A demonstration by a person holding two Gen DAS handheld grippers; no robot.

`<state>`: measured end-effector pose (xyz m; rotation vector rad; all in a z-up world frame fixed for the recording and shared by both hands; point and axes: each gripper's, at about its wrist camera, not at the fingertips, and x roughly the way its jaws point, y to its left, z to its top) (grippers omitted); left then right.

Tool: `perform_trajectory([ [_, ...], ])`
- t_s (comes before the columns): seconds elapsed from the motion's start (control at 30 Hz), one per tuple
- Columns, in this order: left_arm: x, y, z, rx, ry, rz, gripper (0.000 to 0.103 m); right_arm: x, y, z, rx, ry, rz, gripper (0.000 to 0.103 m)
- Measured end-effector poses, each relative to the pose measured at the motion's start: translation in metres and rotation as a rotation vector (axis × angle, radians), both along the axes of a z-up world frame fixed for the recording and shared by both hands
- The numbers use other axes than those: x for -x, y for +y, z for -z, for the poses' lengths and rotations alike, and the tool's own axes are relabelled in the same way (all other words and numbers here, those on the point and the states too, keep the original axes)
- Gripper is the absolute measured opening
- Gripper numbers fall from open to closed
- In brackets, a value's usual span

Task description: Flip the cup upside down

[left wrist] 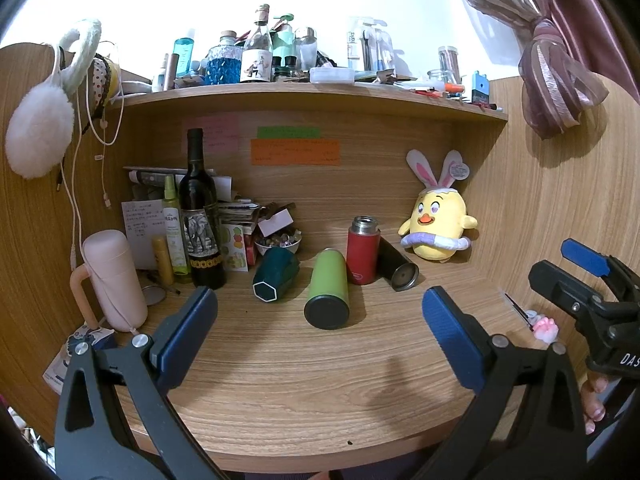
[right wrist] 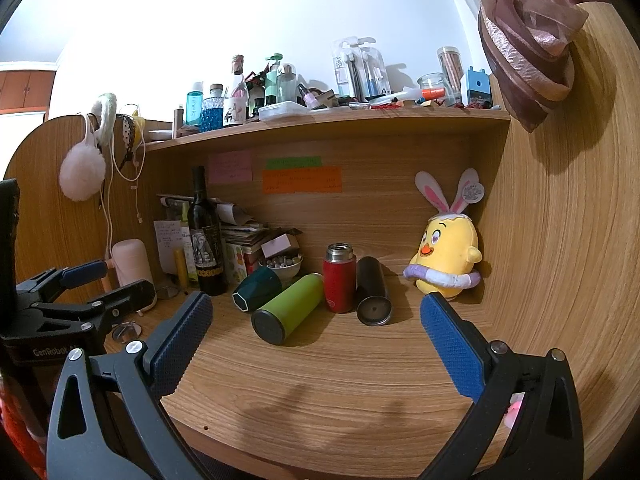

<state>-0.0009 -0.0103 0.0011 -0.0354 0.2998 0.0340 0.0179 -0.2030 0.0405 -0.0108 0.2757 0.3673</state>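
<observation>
A dark teal hexagonal cup (left wrist: 276, 274) (right wrist: 258, 288) lies on its side on the wooden desk, base toward me. A green flask (left wrist: 327, 294) (right wrist: 289, 308) lies beside it, a red flask (left wrist: 362, 250) (right wrist: 339, 276) stands upright with an open mouth, and a black flask (left wrist: 396, 262) (right wrist: 372, 290) lies on its side. My left gripper (left wrist: 320, 332) is open and empty, in front of the green flask. My right gripper (right wrist: 316, 344) is open and empty, short of the flasks; it also shows in the left wrist view (left wrist: 576, 280).
A wine bottle (left wrist: 200, 216), spray bottle (left wrist: 174, 232), pink mug (left wrist: 114, 276) and paper stacks crowd the back left. A yellow chick plush (left wrist: 440, 220) sits at the back right. A cluttered shelf (left wrist: 312, 92) runs overhead. Wooden side walls enclose the desk (left wrist: 300, 380).
</observation>
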Motion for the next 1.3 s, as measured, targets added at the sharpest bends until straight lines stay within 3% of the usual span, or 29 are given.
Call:
perform_trajectory([
  [1.3, -0.0031, -0.0028, 0.0009, -0.004, 0.013, 0.012, 0.103, 0.0017, 0.002, -0.0005, 0.0, 0.0, -0.001, 0.103],
])
